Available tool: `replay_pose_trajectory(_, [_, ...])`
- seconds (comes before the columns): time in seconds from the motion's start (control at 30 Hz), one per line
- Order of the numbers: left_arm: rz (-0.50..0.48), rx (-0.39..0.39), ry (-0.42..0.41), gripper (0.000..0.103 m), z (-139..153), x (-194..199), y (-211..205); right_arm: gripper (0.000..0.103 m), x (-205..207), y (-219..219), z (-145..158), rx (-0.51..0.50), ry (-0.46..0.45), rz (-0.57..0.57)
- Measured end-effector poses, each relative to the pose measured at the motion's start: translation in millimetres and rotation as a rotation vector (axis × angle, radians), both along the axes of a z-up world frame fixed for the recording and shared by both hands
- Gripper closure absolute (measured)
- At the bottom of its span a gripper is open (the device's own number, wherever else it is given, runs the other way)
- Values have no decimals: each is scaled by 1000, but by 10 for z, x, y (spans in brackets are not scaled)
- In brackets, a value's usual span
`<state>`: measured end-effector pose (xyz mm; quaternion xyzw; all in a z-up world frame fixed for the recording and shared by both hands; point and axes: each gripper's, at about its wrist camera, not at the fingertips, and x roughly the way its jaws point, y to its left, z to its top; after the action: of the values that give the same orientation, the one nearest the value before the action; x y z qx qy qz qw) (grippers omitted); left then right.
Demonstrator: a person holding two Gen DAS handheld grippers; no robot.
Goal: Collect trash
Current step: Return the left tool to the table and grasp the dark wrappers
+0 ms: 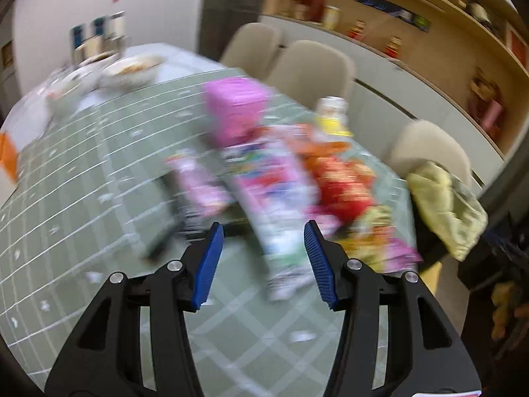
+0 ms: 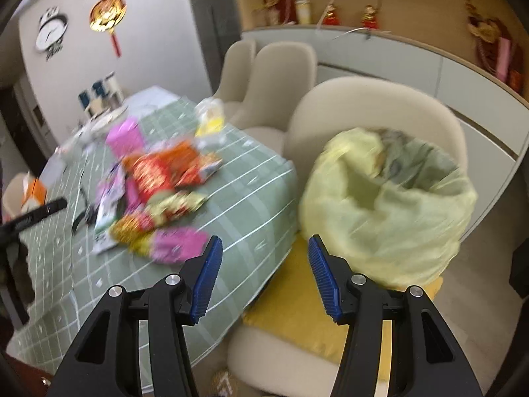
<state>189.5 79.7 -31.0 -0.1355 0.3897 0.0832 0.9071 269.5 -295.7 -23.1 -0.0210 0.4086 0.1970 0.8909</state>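
Snack wrappers (image 2: 155, 192), blurred, lie heaped on the green checked tablecloth (image 2: 251, 198) near the table's corner. Beside it, a yellow trash bag (image 2: 390, 205) sits on a beige chair (image 2: 373, 99). Left gripper (image 1: 263, 233) and right gripper (image 2: 263, 246) both stand parted and empty.

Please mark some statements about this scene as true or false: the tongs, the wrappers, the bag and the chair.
1. Both tongs, left and right, are open and empty. True.
2. The yellow bag lies on the table. False: it sits on a chair.
3. Wrappers are piled on the table. True.
4. The tablecloth is plain red. False: it is green with white lines.
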Motion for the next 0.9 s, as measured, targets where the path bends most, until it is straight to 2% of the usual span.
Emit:
replay_pose_trajectory(0.1, [31, 4, 21, 55, -175, -90, 410, 52, -165, 215, -68, -13, 18, 18])
replay_pose_trajectory(0.23, [3, -17, 47, 55, -397, -61, 674, 52, -337, 399, -139, -57, 28, -2])
replay_pose_trajectory(0.5, [-14, 17, 114, 55, -696, 345, 624, 52, -561, 506, -230, -83, 33, -35])
replay_pose_trajectory(0.6, [-27, 2, 140, 55, -756, 483, 614, 52, -610, 533, -254, -87, 33, -31])
replay_pose_trajectory(0.63, [-31, -2, 144, 58, -762, 513, 609, 52, -616, 541, -266, -87, 34, -31])
replay_pose_trajectory(0.67, [-37, -11, 145, 72, -769, 536, 606, 52, -620, 541, -274, -84, 37, -30])
replay_pose_trajectory(0.7, [-45, -27, 152, 79, -772, 557, 599, 52, -616, 541, -283, -76, 42, -27])
replay_pose_trajectory(0.9, [-57, -109, 128, 82, -579, 368, 553, 52, -554, 626, -335, -27, 66, 24])
